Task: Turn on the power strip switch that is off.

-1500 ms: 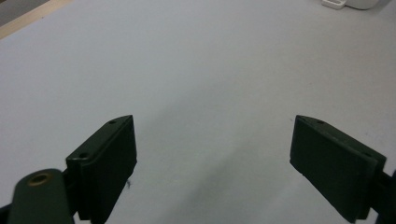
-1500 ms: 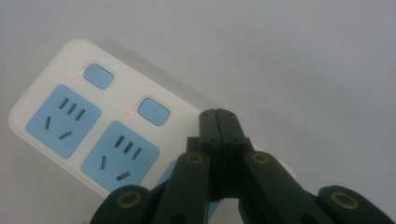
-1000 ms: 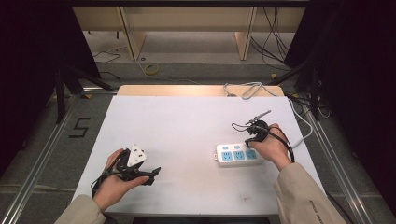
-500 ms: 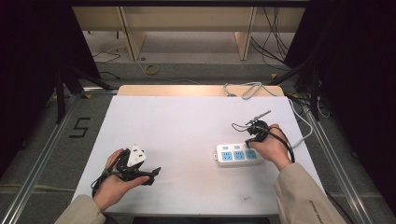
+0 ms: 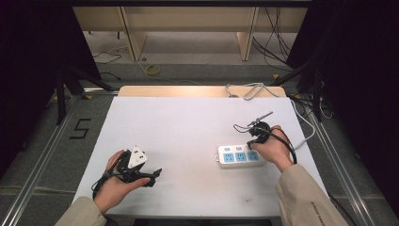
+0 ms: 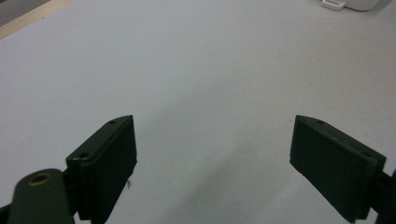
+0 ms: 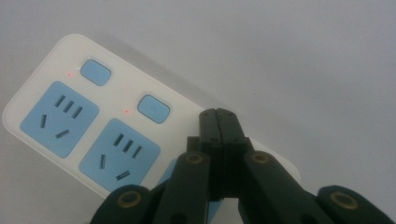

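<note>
A white power strip (image 5: pixel 239 157) with blue sockets lies on the white table (image 5: pixel 188 127), right of centre. In the right gripper view the power strip (image 7: pixel 93 121) shows two blue switches, each with a small red light beside it. My right gripper (image 7: pixel 218 116) is shut with nothing between its jaws, tips down over the strip's right end; whether they touch it is hidden. In the high view the right gripper (image 5: pixel 253 141) sits under the hand. My left gripper (image 5: pixel 153 177) rests low at the front left, open and empty. The left gripper (image 6: pixel 212 135) points over bare table toward the strip (image 6: pixel 348 3).
The strip's white cable (image 5: pixel 308 127) runs off the table's right edge toward the back. A grey cable coil (image 5: pixel 247 89) lies at the wooden back edge. Metal rails (image 5: pixel 42 155) flank the table, and a floor mark "5" (image 5: pixel 81 128) is at the left.
</note>
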`<state>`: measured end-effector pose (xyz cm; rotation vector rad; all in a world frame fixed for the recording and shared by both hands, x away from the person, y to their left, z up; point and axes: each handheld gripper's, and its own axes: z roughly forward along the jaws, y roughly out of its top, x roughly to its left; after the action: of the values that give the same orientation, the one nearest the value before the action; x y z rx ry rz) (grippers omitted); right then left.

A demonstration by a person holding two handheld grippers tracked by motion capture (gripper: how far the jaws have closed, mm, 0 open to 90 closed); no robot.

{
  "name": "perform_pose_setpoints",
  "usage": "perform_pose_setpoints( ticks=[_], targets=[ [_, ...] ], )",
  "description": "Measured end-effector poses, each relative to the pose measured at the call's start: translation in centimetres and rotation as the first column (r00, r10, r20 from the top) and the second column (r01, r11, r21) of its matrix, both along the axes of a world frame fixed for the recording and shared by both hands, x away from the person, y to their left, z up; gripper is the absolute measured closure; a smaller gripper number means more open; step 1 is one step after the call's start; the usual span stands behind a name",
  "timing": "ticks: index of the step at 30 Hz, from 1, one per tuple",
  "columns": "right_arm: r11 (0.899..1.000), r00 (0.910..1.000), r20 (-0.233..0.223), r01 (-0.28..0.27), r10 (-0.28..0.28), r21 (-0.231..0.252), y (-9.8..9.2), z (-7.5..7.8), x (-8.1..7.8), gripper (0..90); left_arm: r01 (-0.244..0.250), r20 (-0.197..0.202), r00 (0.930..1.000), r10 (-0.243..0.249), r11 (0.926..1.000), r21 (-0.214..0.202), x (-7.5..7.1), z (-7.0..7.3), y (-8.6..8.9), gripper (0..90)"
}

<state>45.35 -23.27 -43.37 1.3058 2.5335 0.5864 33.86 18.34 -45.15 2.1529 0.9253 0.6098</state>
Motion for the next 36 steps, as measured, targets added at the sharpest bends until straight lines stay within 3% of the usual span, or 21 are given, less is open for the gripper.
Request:
perform_pose_setpoints(
  ticks=[36],
  targets=[
    [0.998,0.9983,-0.037,0.046,-0.045,0.05,-0.48,-0.22,0.28,90.0,0.0,-0.005,1.0,0.0,1.0,-0.003,-0.06,-0.07,-0.19,15.3]
  ],
)
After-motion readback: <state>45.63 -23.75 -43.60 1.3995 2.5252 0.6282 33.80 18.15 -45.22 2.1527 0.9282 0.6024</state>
